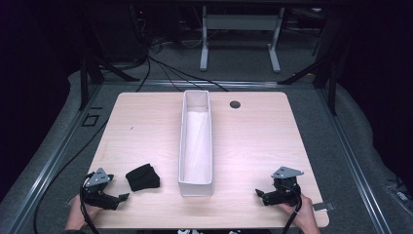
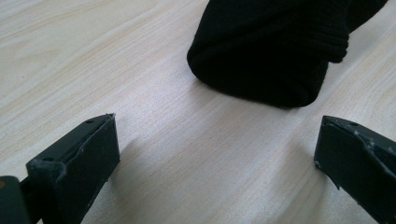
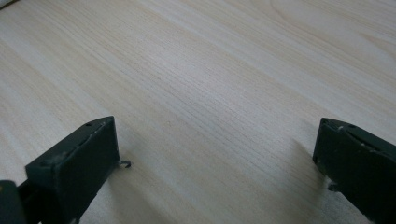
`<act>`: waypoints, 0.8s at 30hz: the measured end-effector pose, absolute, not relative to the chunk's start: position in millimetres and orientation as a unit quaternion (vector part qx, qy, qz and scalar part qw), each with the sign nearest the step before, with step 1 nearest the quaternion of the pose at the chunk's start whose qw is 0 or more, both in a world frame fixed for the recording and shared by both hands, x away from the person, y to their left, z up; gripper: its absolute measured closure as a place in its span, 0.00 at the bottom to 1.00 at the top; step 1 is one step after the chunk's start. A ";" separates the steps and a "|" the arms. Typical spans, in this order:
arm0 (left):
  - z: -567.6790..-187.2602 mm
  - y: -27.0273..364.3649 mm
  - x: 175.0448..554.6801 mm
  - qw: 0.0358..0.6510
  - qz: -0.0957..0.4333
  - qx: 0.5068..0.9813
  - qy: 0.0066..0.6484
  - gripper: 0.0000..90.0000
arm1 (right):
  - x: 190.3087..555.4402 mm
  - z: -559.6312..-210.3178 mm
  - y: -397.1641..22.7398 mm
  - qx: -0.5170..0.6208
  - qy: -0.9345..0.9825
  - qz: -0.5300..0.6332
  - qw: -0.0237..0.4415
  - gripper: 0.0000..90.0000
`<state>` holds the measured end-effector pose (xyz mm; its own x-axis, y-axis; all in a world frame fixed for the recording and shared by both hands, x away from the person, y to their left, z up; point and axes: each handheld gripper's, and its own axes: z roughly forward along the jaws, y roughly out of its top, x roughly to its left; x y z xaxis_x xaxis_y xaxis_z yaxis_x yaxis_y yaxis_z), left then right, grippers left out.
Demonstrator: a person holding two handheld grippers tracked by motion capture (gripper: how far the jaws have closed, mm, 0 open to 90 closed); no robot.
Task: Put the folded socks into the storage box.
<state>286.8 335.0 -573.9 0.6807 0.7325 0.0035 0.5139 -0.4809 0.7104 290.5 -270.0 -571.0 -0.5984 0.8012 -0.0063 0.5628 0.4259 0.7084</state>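
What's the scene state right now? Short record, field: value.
surface: wooden table
item: black folded cloth, near left side, lying flat, untouched
container: long white box, mid-table, open top, looks empty
left gripper: open, fingers apart, aimed at the cloth, just short of it
right gripper: open, over bare wood, right of the box
contact: none

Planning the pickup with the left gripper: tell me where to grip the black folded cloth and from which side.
Grip the rounded folded end of the black cloth, the part nearest the left gripper. Come in low along the table, straight ahead: the bundle lies flat just beyond the open jaws, and its bulge looks narrower than the gap between them. The ribbed cuff edge probably gives a looser hold.
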 end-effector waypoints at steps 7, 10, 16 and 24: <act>-572.2 335.6 286.4 0.350 0.147 0.848 0.369 0.00 | 292.5 -570.9 -270.2 0.406 0.830 0.341 0.171 0.00; -559.9 332.5 286.2 0.321 0.126 0.861 0.374 0.00 | 294.2 -570.6 -270.5 0.401 0.834 0.342 0.166 0.00; -533.8 326.4 286.8 0.288 0.124 0.876 0.367 0.00 | 295.3 -570.0 -271.2 0.397 0.837 0.339 0.162 0.00; -502.5 313.4 300.6 0.247 0.106 0.897 0.352 0.00 | 294.9 -570.7 -271.1 0.397 0.835 0.342 0.167 0.00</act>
<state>300.6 313.4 -502.5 0.7301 0.6831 0.0172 0.5778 -0.6307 0.5180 294.9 -271.1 -570.7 -0.6288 0.7776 -0.0073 0.5488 0.4504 0.7042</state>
